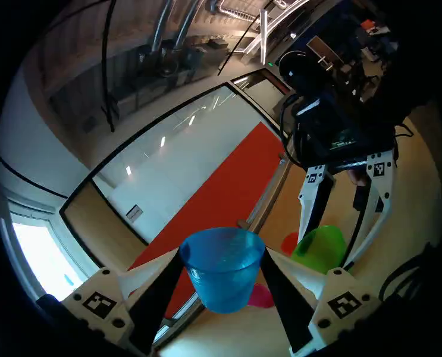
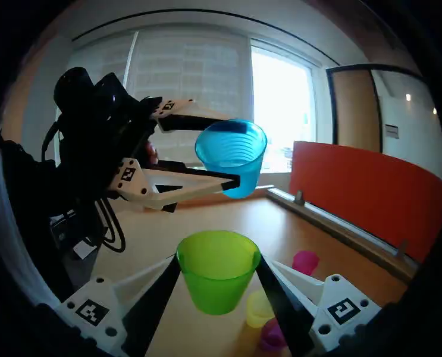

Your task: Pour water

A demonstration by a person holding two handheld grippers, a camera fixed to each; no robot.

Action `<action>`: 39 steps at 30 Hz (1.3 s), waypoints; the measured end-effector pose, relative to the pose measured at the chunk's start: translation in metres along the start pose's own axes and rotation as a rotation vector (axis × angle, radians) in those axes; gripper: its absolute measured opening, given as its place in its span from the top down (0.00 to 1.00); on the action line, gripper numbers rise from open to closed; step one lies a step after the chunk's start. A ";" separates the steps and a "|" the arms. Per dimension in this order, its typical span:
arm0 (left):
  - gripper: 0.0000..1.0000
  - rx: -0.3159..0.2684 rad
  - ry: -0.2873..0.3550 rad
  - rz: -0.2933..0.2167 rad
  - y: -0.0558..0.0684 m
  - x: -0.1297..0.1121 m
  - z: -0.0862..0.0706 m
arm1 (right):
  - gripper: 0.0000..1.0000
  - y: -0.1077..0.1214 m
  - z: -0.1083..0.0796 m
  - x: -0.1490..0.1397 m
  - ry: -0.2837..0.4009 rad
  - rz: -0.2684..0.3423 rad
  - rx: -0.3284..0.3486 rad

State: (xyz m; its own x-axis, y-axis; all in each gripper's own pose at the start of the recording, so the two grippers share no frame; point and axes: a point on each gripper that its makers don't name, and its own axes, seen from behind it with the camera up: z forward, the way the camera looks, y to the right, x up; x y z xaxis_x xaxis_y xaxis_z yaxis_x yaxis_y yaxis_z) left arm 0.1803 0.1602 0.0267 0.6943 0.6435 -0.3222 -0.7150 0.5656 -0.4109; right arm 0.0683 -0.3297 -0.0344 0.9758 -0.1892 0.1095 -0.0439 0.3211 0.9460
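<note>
Geometry is the whole thing here. The left hand-held gripper [image 2: 238, 152] has the blue cup [image 2: 232, 154] pinched between both fingers, one on each side of the wall just under the rim. From the right gripper view, that cup sits up above and a bit beyond the green cup [image 2: 216, 279]. The right hand-held gripper [image 2: 218, 265] clamps the green cup the same way, both fingers pressed against its sides, mouth up.

The blue cup's long axis isn't vertical. Its mouth is tipped over toward the green one, enough that the ribbed inside shows from the right gripper view. The two cups are apart, not touching, with a clear gap between the blue rim and the green rim. From the left gripper view, the green cup [image 1: 320, 247] lies off to the right of the blue cup [image 1: 222, 273] and farther out.

Whether there's any water in the blue cup is impossible to tell. My guess is the pour comes down to getting the blue lip squarely over the green mouth before tipping further; as it stands, the stream might fall just short. A few small cups sit on the tabletop [image 2: 221, 220] below the green one.
</note>
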 end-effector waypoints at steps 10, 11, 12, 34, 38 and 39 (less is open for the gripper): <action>0.13 0.001 0.001 0.049 0.001 0.002 0.004 | 0.08 -0.001 0.001 0.000 0.001 0.002 0.002; 0.13 0.001 0.001 0.053 0.001 0.003 0.004 | 0.08 -0.001 0.002 0.000 0.002 0.002 0.002; 0.12 0.002 0.001 0.057 0.001 0.003 0.005 | 0.08 -0.001 0.002 0.000 0.002 0.002 0.003; 0.13 0.002 0.007 0.157 0.006 0.011 0.006 | 0.08 0.001 0.000 0.000 0.010 0.001 -0.001; 0.12 0.004 0.007 0.171 0.005 0.012 0.006 | 0.08 0.002 -0.002 0.001 0.011 0.003 -0.003; 0.13 0.005 0.008 0.174 0.005 0.012 0.006 | 0.07 0.002 -0.002 0.001 0.011 0.003 -0.003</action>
State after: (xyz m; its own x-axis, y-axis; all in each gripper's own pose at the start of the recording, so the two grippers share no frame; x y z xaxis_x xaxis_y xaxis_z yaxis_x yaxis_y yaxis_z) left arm 0.1845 0.1742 0.0262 0.5606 0.7280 -0.3946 -0.8248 0.4486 -0.3442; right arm 0.0693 -0.3275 -0.0333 0.9780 -0.1781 0.1085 -0.0458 0.3242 0.9449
